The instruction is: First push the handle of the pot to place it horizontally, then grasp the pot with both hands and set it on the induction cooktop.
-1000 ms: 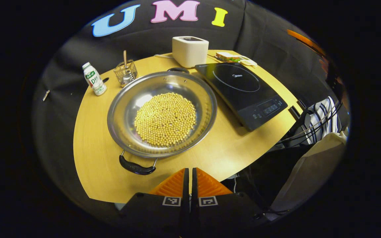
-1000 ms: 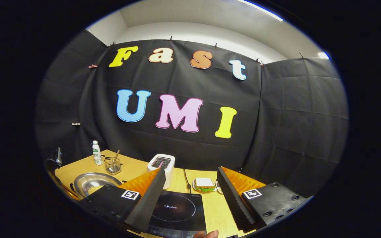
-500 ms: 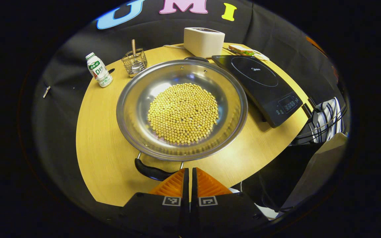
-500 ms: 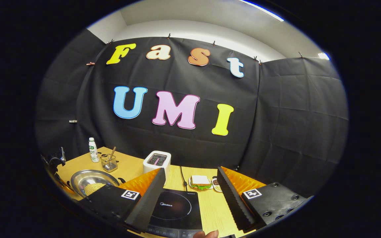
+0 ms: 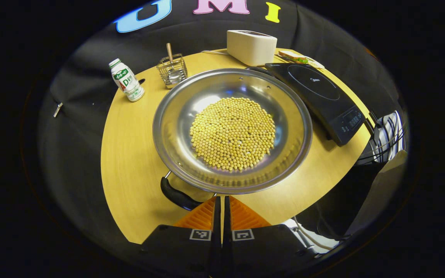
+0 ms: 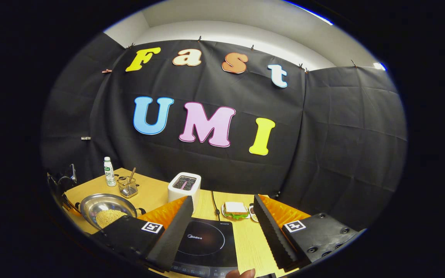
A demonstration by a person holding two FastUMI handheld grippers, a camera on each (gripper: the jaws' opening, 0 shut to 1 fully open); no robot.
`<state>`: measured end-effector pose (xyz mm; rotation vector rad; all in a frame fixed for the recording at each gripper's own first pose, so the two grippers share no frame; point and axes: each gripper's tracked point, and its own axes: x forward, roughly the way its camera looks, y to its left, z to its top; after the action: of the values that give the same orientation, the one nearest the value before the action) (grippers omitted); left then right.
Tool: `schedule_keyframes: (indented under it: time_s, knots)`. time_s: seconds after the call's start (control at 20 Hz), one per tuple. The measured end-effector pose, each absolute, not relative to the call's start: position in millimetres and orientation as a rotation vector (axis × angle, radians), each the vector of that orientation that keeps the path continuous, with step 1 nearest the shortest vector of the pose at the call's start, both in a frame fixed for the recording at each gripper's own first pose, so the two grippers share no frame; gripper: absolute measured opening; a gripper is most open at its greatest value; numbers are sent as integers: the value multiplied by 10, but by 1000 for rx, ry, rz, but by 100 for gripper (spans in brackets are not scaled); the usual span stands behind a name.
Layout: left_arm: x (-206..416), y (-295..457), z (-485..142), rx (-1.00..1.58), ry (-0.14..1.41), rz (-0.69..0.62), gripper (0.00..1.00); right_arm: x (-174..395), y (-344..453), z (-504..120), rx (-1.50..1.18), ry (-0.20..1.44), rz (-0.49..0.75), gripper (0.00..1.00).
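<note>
A wide steel pot (image 5: 176,112) holding yellow beans rests on the wooden table (image 5: 129,154); its near black handle (image 5: 176,196) points toward me, just left of my fingertips. My left gripper (image 5: 221,200) is shut with nothing in it, close to that handle. The far handle (image 5: 259,69) sits by the toaster. A black induction cooktop (image 5: 323,96) lies to the pot's right. In the right gripper view my right gripper (image 6: 222,224) is open above the cooktop (image 6: 207,241), with the pot (image 6: 102,204) far off at the left.
A white toaster (image 5: 251,46), a wire basket with a spoon (image 5: 172,69) and a small bottle (image 5: 126,80) stand at the table's back. A sandwich on a plate (image 6: 235,209) lies behind the cooktop. A fingertip (image 6: 240,273) shows at the right gripper view's bottom edge.
My left gripper has moved forward toward the pot, so the pot looms larger and its near handle now lies beside my fingertips. The right gripper has barely shifted.
</note>
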<state>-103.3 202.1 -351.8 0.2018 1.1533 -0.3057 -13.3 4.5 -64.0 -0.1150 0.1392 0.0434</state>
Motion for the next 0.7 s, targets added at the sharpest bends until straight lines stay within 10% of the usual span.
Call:
schedule_keyframes:
  time_s: [0.7]
  knots:
    - [-268,2885,-3738,332,1075,-214,5,-175,170,-761,-169,179,53,98]
